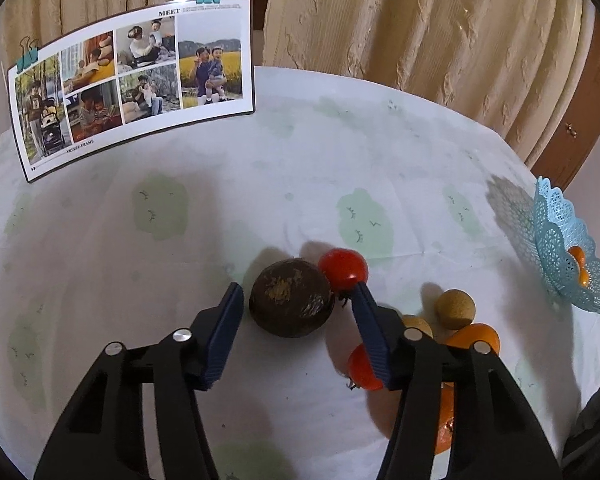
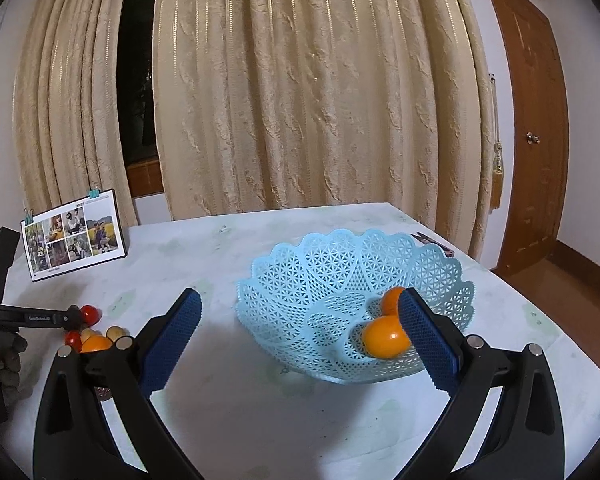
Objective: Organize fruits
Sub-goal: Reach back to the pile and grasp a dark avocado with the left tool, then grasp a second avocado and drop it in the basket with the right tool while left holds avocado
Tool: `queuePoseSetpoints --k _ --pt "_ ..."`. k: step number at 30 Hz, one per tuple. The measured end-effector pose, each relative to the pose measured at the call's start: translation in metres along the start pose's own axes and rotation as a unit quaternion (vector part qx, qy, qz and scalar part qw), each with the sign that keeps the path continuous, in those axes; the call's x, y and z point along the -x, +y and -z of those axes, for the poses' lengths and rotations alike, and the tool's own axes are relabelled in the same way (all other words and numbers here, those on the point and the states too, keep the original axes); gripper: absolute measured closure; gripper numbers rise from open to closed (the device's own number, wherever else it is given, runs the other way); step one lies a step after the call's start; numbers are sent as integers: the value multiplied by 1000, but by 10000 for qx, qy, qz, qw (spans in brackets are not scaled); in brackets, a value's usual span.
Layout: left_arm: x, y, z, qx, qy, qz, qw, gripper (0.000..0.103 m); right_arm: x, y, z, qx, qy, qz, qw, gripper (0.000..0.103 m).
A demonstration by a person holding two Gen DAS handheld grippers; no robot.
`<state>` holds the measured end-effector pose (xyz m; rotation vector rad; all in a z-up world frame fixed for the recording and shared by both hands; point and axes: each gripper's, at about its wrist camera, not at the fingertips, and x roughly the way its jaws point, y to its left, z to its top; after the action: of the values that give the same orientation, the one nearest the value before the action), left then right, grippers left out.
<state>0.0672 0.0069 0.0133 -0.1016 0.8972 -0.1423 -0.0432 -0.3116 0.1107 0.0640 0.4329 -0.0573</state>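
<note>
Left gripper (image 1: 298, 300) fingers spread around dark brown round fruit (image 1: 291, 298), rough tan patch, possibly touching; we see right gripper (image 2: 300, 312) agape, empty.

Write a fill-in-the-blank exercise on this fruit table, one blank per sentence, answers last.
1. The blue basket holds ____ oranges.
2. Between the open jaws of the left gripper sits a dark ____ fruit.
3. The round fruit touching it on the far right side is a ____ tomato.
4. The photo card is held by ____ clips at its top edge.

Answers: two; brown; red; two
</note>
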Motion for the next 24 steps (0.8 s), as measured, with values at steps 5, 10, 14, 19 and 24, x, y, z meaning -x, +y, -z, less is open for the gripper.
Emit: queuePoseSetpoints --k 5,10,14,19,24 --pt "-3 5 0 40 -8 11 10000 60 0 5 2 22 107 -95 9999 3" --pt "0 9 -1 115 -54 28 9999 60 3 30 8 102 378 -606 9974 3" --pt "15 14 -4 234 -196 55 9995 60 6 65 14 368 720 -1178 9897 3" --pt "38 20 -9 315 -465 -93 9984 60 -7 102 24 593 1409 -1872 9704 3" --pt "53 22 -11 347 -661 -140 9971 60 -23 120 33 598 1999 -2213 9526 9"
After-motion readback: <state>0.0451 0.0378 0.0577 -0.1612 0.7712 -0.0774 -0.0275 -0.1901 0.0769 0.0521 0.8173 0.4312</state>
